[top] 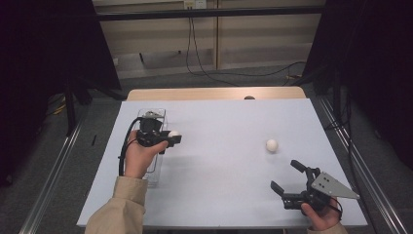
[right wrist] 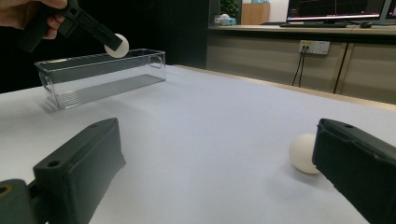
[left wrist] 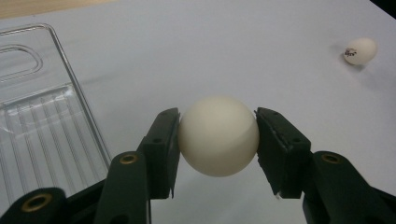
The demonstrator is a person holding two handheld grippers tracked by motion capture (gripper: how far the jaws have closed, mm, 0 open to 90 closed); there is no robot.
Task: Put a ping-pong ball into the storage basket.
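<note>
Smooth round ball clamped in left gripper.

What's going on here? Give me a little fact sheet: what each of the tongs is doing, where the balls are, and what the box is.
Left tongs: shut on a white ball, held in the air beside the box
Right tongs: open, holding nothing, low over the table near the person's edge
Second ball: loose on the table, ahead of the right tongs
Box: clear plastic, long, nothing inside
Table: covered by a pale sheet
Likely next step: the held ball probably goes into the box
</note>
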